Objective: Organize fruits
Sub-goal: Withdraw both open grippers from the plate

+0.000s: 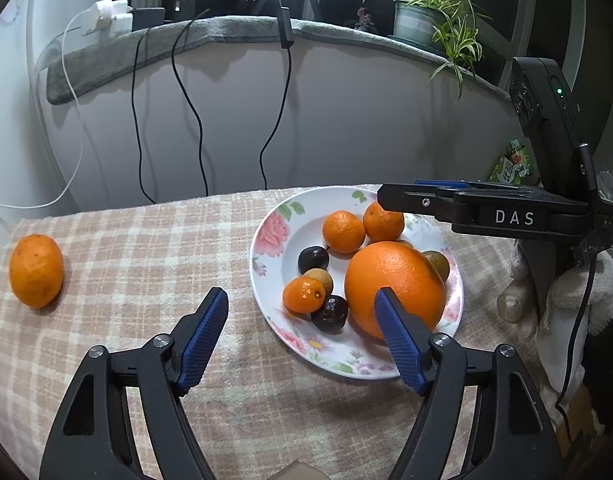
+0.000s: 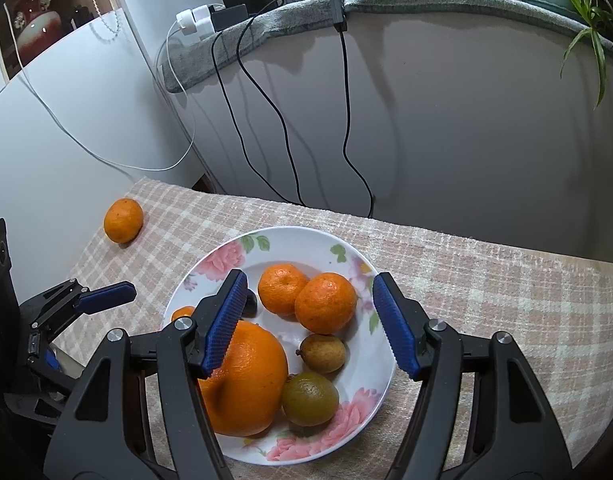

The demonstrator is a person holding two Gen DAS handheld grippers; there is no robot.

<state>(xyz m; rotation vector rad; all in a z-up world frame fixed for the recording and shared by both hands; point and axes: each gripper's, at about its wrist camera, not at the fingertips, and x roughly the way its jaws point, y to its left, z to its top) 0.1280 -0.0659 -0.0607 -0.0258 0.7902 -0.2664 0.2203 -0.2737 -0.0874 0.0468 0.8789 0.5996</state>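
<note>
A white floral plate [image 1: 266, 236] [image 2: 318, 244] sits on the checked cloth and holds a large orange [image 1: 394, 280] [image 2: 246, 384], two tangerines [image 1: 343, 231] [image 2: 325, 302], a small orange fruit [image 1: 304, 295], dark and brownish small fruits [image 1: 329, 314] [image 2: 309, 399]. One loose tangerine [image 1: 35, 270] [image 2: 123, 220] lies on the cloth far left of the plate. My left gripper [image 1: 302, 312] is open and empty, above the plate's near left edge. My right gripper [image 2: 309, 308] is open and empty, above the plate; it also shows in the left wrist view [image 1: 386, 196].
Behind the table stands a curved pale wall with a grey-covered ledge [image 1: 226, 28], hanging black cables [image 1: 194, 112] and a potted plant [image 1: 426, 16]. A white panel [image 2: 66, 120] stands left of the table. The table's far edge runs just behind the plate.
</note>
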